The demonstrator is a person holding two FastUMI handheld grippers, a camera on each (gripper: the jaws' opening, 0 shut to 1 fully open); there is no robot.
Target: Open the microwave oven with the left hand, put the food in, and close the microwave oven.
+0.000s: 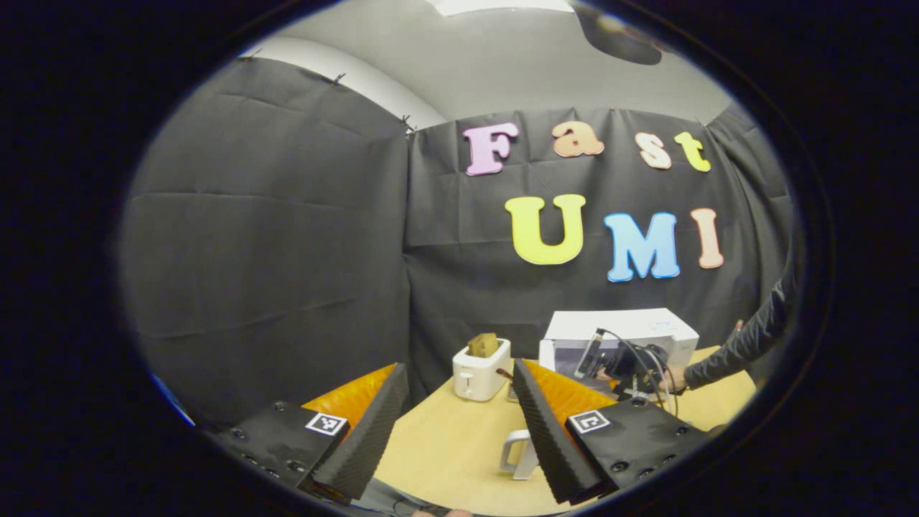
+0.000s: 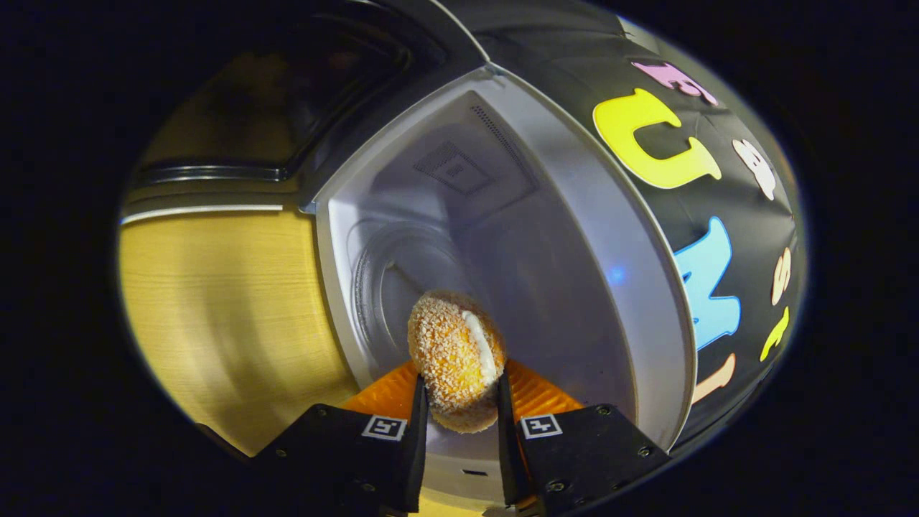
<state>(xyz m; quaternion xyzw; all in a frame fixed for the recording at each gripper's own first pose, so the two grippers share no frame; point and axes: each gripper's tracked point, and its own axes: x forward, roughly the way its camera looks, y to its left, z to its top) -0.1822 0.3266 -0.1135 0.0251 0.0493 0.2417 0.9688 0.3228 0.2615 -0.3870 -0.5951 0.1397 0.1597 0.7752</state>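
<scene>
While the left gripper [image 1: 454, 424] hangs over the table [image 1: 445, 445] with its fingers spread wide and nothing between them, a white mug [image 1: 518, 454] sits just below it. Farther off stand a toaster [image 1: 479, 370] and the white microwave [image 1: 621, 334], where a hand [image 1: 671, 377] holds the other gripper.

Seen from the right gripper view, the right gripper [image 2: 459, 409] squeezes a crumbly bun [image 2: 454, 355] from both sides, in front of the microwave's open mouth [image 2: 502, 244]. Its door [image 2: 287, 122] is swung wide open.
</scene>
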